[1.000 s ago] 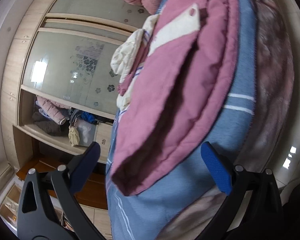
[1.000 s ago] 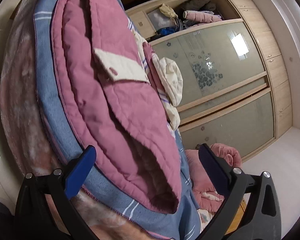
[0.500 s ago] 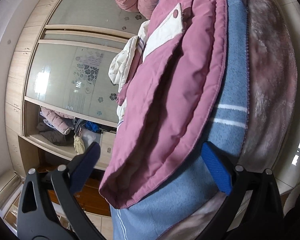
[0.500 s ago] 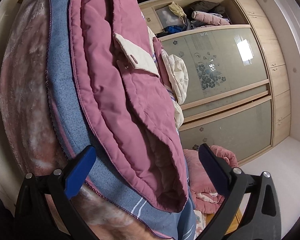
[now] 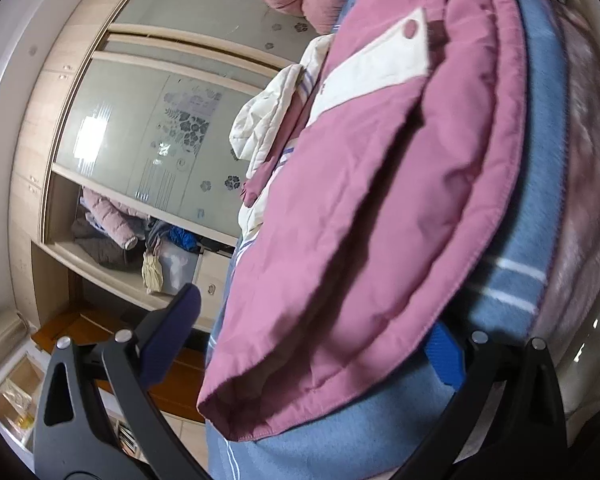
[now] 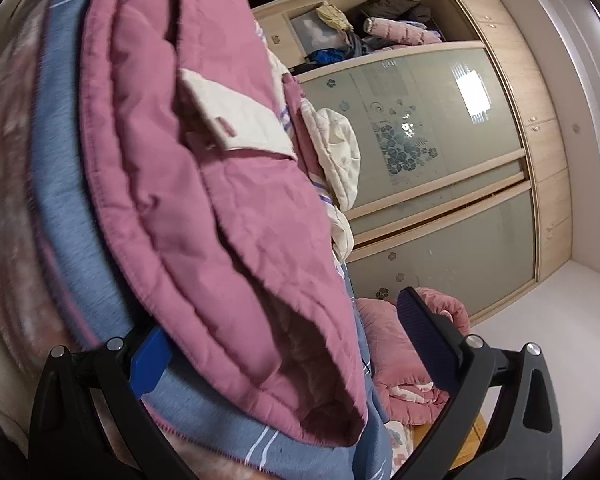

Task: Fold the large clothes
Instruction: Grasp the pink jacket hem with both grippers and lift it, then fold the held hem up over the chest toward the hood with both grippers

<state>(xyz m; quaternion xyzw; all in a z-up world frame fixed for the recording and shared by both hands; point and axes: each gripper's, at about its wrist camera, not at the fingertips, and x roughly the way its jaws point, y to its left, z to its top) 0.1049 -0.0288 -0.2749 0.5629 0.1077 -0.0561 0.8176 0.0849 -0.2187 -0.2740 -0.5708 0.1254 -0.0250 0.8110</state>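
Pink quilted jacket (image 5: 380, 208) (image 6: 204, 184) lies spread across a blue blanket (image 5: 532, 184) (image 6: 60, 184) with white stripes, which covers a mottled pink fleece (image 5: 588, 152) (image 6: 4, 208) beneath. Behind them stands a wooden wardrobe (image 5: 148, 128) (image 6: 452, 168) with frosted floral sliding panels and an open shelf of heaped clothes. A cream garment (image 5: 268, 120) (image 6: 340, 152) sits at the jacket's far edge.

From the left wrist, the left gripper (image 5: 308, 340) has its jaws spread wide on either side of one open cuff of the jacket; one blue pad (image 5: 444, 356) is partly tucked under the pink hem, the other pad (image 5: 172, 332) hangs clear beside the fabric.

From the right wrist, the right gripper (image 6: 284, 340) is likewise wide apart around the other open cuff, one pad (image 6: 152, 364) beneath the hem against the blanket, the other (image 6: 424, 340) free of the cloth.

The jacket's cream tab (image 5: 372, 72) (image 6: 236, 120) lies farther up the garment, well away from both tools.
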